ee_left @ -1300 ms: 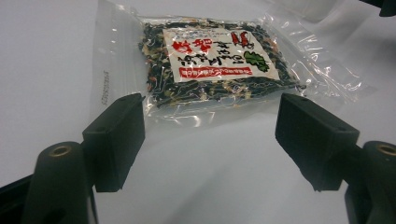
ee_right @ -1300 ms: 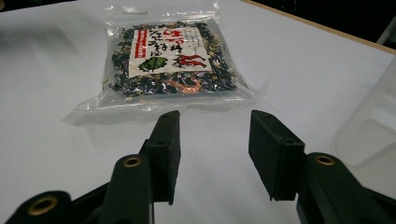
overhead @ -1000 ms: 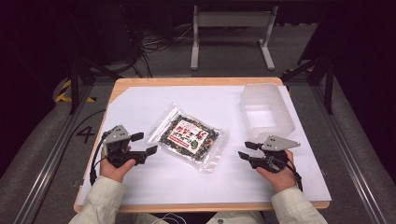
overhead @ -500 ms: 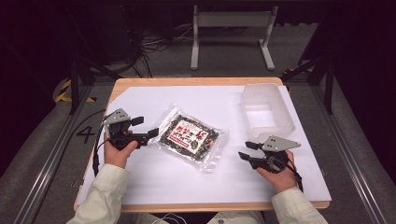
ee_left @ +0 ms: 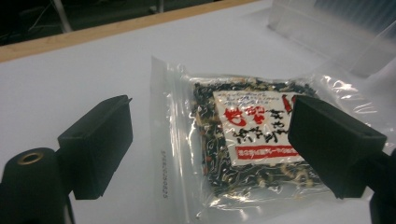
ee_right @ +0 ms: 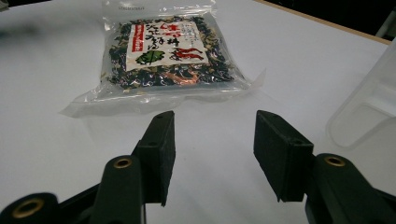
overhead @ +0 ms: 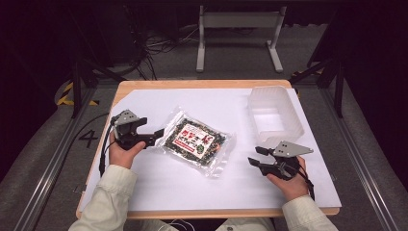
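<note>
High view: white-topped table (overhead: 192, 192), dim room.

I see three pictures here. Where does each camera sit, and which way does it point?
High view: above the person's side of the white-covered table, looking forward and down; both forearms, left gripper and right gripper show.
Left gripper view: rides the left gripper, looking along its open black jaws at the clear plastic packet of dark dried food with a red-and-white label.
Right gripper view: rides the right gripper, jaws open, facing the packet from farther off.
Shared: the packet and the translucent plastic tub appear in all three.
</note>
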Motion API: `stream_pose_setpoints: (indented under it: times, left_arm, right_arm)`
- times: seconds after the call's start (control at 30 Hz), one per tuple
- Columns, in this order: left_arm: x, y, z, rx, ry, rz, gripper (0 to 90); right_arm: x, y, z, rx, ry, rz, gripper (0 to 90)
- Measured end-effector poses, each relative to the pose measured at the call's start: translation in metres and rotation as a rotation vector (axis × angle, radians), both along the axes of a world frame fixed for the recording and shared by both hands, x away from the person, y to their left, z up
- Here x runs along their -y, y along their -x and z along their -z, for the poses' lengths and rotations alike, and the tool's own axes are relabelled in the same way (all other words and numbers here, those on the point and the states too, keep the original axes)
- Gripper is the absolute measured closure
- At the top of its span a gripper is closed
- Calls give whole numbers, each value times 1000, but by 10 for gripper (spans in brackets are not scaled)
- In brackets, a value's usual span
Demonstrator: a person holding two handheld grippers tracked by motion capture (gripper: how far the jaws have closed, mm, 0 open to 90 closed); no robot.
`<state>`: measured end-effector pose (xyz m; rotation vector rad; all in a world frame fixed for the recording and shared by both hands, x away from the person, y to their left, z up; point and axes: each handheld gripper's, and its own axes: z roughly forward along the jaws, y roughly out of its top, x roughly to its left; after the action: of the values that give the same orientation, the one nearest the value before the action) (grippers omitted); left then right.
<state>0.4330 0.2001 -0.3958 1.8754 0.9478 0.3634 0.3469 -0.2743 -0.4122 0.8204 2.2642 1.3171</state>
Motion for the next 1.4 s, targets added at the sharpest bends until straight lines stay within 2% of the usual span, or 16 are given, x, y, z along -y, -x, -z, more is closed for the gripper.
stream_pose_setpoints:
  times: [0.07, 0.17, 0.23, 0.27, 0.37, 0.57, 0.63, 0.7, 0.77, 1.1, 1.23, 1.4]
  left_arm:
    - [-1, -4, 7, -6, -16, -8, 217]
    - [-1, -9, 15, -29, -10, -17, 251]
    - [-2, -13, 21, -49, -4, -19, 266]
    - [-2, -15, 24, -82, 3, -12, 271]
    - [-3, -18, 30, -107, -10, -10, 311]
    - [1, -22, 39, -154, -48, -2, 289]
    - [1, -22, 41, -167, -47, -5, 287]
    - [0, -24, 44, -205, -33, 11, 292]
    - [-1, -24, 47, -220, -38, 6, 296]
    - [0, -26, 53, -252, -59, 20, 328]
    - [0, -25, 53, -276, -51, 31, 387]
    - [1, -23, 52, -285, -51, 44, 477]
  right_arm:
    - [1, 2, 0, -1, 2, 3, 482]
    - [3, 2, 1, -3, 0, 9, 482]
    - [4, 3, 1, -4, 1, 11, 481]
    - [4, 3, 1, -5, 2, 12, 480]
    - [5, 3, 2, -6, 4, 12, 479]
    - [3, 4, 2, -9, 9, 7, 472]
    - [3, 4, 2, -7, 13, 5, 471]
    - [2, 4, 3, -7, 17, 2, 470]
    - [1, 3, 3, -9, 16, 0, 469]
    - [-1, 3, 3, -7, 26, -11, 458]
    - [-1, 3, 4, -9, 29, -13, 455]
    - [-1, 3, 4, -9, 31, -16, 452]
